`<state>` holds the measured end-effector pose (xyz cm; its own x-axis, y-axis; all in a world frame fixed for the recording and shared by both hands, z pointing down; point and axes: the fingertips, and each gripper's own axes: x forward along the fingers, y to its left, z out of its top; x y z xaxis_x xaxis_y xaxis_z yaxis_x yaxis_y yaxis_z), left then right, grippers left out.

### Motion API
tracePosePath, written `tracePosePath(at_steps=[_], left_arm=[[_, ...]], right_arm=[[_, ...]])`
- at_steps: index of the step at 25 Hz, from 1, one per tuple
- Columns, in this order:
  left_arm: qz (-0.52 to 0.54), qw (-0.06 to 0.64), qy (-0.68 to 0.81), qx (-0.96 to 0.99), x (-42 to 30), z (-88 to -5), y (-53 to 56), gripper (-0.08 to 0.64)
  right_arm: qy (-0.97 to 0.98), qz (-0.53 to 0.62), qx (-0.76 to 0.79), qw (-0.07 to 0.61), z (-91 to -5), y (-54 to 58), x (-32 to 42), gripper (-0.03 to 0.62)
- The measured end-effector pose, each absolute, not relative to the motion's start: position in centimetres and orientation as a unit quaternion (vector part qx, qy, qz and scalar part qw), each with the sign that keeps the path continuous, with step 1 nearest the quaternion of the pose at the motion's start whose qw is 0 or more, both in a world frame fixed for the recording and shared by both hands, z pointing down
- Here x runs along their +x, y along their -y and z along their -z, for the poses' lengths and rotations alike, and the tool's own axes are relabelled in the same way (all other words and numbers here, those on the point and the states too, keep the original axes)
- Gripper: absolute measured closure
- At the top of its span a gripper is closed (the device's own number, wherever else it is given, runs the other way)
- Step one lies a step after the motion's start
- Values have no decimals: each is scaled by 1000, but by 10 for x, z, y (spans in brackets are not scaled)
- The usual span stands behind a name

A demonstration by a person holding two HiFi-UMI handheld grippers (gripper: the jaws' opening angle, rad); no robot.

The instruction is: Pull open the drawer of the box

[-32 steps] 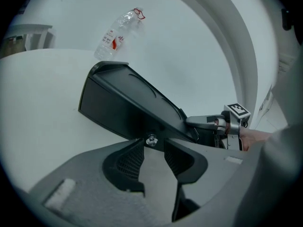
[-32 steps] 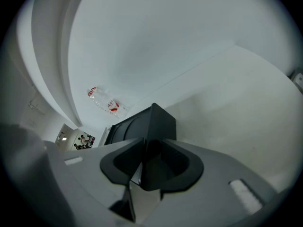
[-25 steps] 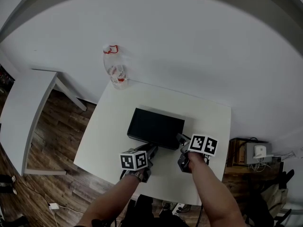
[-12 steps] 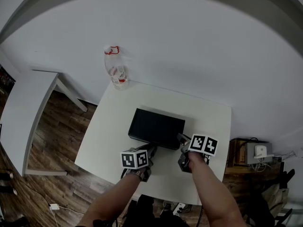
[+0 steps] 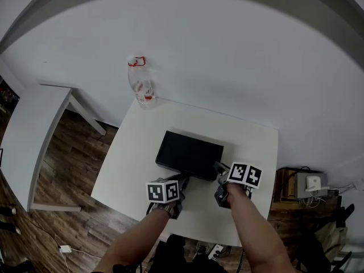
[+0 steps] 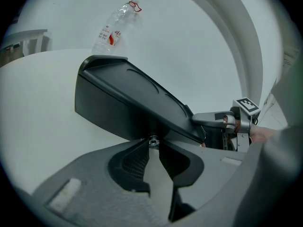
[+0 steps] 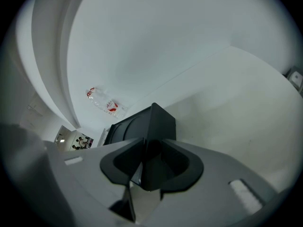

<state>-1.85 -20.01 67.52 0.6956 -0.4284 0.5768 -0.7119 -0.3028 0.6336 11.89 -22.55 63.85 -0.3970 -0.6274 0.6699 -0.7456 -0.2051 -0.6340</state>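
Note:
A flat black box (image 5: 190, 154) lies in the middle of the white table (image 5: 136, 152). My left gripper (image 5: 181, 181) is at the box's near front face. In the left gripper view its jaws are closed on a small metal drawer knob (image 6: 153, 141) low on the box (image 6: 123, 98). My right gripper (image 5: 219, 172) is at the box's near right corner. In the right gripper view that corner of the box (image 7: 156, 115) stands between its pads, which press on it. The right gripper (image 6: 222, 119) also shows past the box in the left gripper view.
A clear plastic bottle (image 5: 140, 84) with a red cap and label stands at the table's far left corner. A second white table (image 5: 28, 135) is off to the left over wooden floor. A low cabinet with devices (image 5: 301, 183) sits at the right, by the white wall.
The whole view has shifted slightly. Both grippers stay at the box's near side, and the box has not visibly moved on the table.

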Motion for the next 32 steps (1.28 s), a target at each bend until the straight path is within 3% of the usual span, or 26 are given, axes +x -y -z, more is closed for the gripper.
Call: tracePosePath(at_steps=[32], left_arm=[[-158, 482, 357, 784, -41, -674, 144, 491]], right_arm=[[630, -552, 543, 52, -639, 228, 121, 469]])
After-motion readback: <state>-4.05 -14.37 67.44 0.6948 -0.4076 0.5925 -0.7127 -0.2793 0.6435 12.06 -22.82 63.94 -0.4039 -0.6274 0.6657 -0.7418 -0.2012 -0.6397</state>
